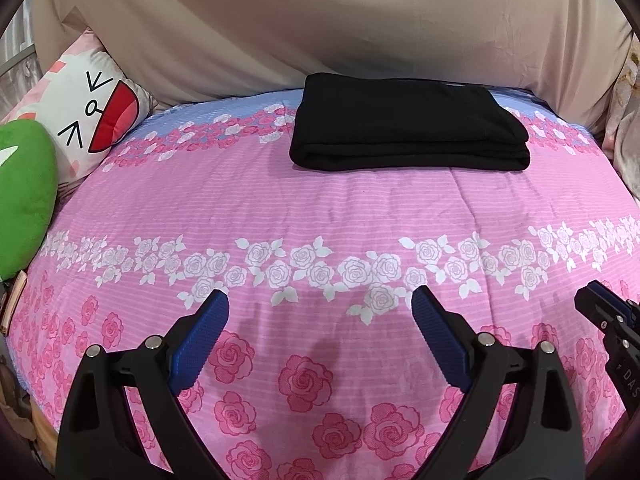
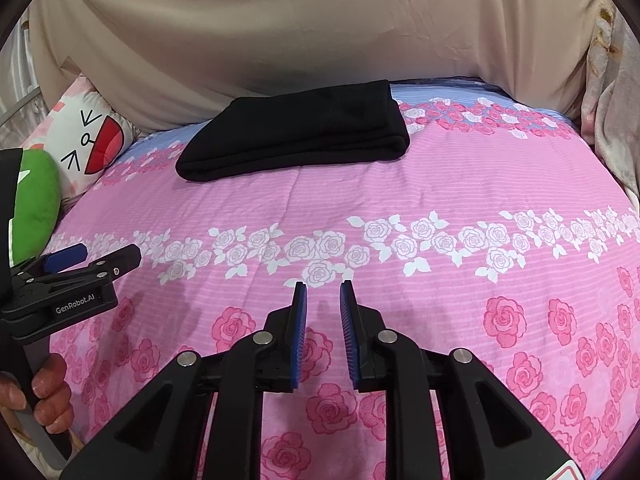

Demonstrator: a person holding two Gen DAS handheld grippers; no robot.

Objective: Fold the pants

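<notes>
The black pants [image 1: 408, 124] lie folded in a neat rectangle at the far side of the pink rose-print bed cover [image 1: 320, 208]. They also show in the right wrist view [image 2: 296, 132]. My left gripper [image 1: 320, 300] is wide open and empty, hovering over the near part of the bed, well short of the pants. My right gripper [image 2: 323, 288] is empty, its jaws a narrow gap apart, also over the near part of the bed. The left gripper shows at the left edge of the right wrist view [image 2: 96, 256]; the right gripper tip shows at the right edge of the left wrist view [image 1: 600, 304].
A beige sheet [image 1: 320, 20] hangs behind the bed. A white cartoon-face pillow [image 1: 92, 116] and a green plush [image 1: 24, 196] lie at the left edge. Grey patterned fabric [image 2: 612, 120] hangs at the right.
</notes>
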